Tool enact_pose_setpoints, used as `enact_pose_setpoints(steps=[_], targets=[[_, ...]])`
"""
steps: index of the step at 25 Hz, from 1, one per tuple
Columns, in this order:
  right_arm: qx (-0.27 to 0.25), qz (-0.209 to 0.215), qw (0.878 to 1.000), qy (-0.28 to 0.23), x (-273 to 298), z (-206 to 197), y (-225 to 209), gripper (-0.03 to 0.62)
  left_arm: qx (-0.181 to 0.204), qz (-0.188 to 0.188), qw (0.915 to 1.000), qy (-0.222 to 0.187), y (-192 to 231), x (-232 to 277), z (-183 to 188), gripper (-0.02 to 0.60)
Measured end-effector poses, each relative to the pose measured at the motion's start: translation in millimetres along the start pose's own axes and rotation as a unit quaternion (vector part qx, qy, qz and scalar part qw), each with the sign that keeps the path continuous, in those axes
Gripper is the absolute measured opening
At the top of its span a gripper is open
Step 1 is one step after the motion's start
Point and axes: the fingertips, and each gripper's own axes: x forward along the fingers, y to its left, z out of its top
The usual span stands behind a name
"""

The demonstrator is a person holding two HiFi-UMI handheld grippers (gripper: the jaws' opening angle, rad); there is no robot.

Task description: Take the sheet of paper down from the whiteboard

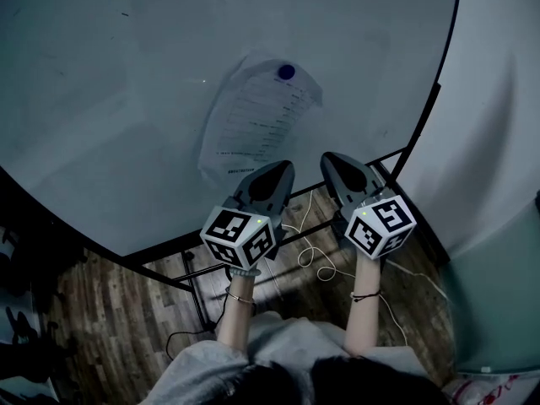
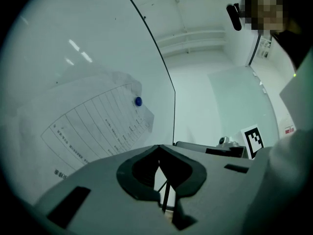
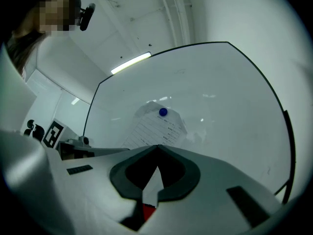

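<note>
1. The left hand-held gripper (image 1: 281, 169) has its jaws closed tip to tip, with nothing between them.
2. The right hand-held gripper (image 1: 332, 159) is closed and empty in the same way. It sits just beside the left one, and both point at the board.
3. The whiteboard (image 1: 126, 99) fills the space ahead of both hand-held grippers. It is a pale, glossy surface with a thin dark frame, and room lights are reflected in it.
4. The sheet of paper (image 1: 257, 121) hangs on the board just beyond the closed tips, ahead of the left hand-held gripper and above it. It is a printed form with ruled lines, slightly crumpled along its edges.
5. A blue magnet (image 1: 287, 72) pins the sheet near its top edge, further from the tips than the sheet's lower edge.
6. Below the hand-held grippers is a dark wooden floor (image 1: 110, 302), where a white cable (image 1: 316, 256) loops near the board's black stand.
7. To the right of the right hand-held gripper stands a plain light wall (image 1: 498, 142).
8. A strip light (image 3: 131, 62) glows on the ceiling above the board.
</note>
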Motion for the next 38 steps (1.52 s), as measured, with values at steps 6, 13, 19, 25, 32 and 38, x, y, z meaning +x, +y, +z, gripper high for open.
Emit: enact_pose_setpoints(steps=[6,13,19,25,32,38], targets=[[0.027,0.006,1.0,-0.006,18,-7,-7,-0.006,0.019,0.009,0.9998,-0.006,11,4,12,0.006],[0.036,-0.005,0.999,-0.005,36,-8,-24,-0.006,0.066,-0.001,0.9976,-0.022,14,23,34,0.006],[0.07,-0.02,0.997,-0.001,39,-25,-31,-0.006,0.142,0.02,0.9893,-0.023,16,35,54,0.006],[0.09,0.002,0.996,-0.004,49,-19,-43,-0.002,0.18,0.064,0.9811,-0.029,18,54,75,0.006],[0.105,0.044,0.994,0.006,62,-15,-50,0.069,0.23,0.133,0.9637,-0.023,30,65,92,0.008],[0.112,0.069,0.991,-0.001,70,-10,-54,0.081,0.276,0.171,0.9458,-0.013,35,73,100,0.035]])
